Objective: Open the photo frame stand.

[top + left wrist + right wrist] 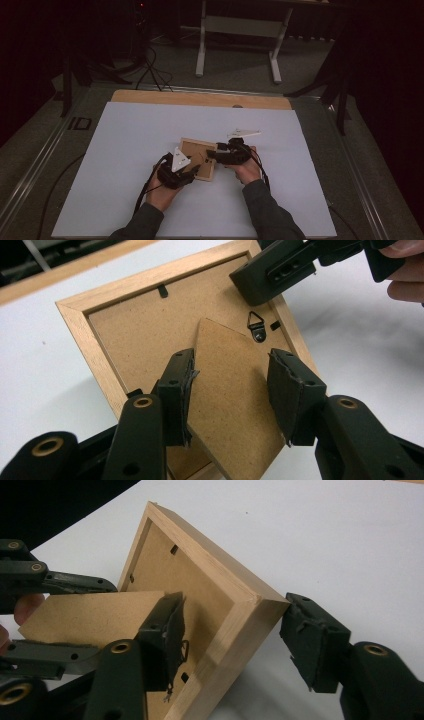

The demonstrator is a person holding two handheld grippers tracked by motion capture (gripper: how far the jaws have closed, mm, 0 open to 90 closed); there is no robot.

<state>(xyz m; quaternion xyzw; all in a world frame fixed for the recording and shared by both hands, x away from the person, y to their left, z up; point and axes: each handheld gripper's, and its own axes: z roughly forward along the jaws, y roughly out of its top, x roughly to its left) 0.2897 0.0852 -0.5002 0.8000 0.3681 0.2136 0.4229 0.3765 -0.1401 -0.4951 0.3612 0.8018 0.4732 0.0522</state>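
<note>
A light wooden picture frame [192,150] lies face down on the white table cover, its brown backing board [125,335] up. My left gripper [231,365] is shut on the cardboard stand leg [230,400], one pad on each side edge, and holds it raised off the backing. A small metal hanger [257,327] sits just beyond. My right gripper [234,605] is open and straddles the frame's corner rail [235,620]: one pad over the backing, the other beside the outer corner. In the high view the left gripper [192,170] and right gripper [212,154] meet over the frame.
The white cover [125,175] spans most of the table, with a wooden strip [200,98] at the far edge. Beyond stand a white desk base [240,30], dark stands and floor cables [150,70]. Black cables trail from both grippers toward the person.
</note>
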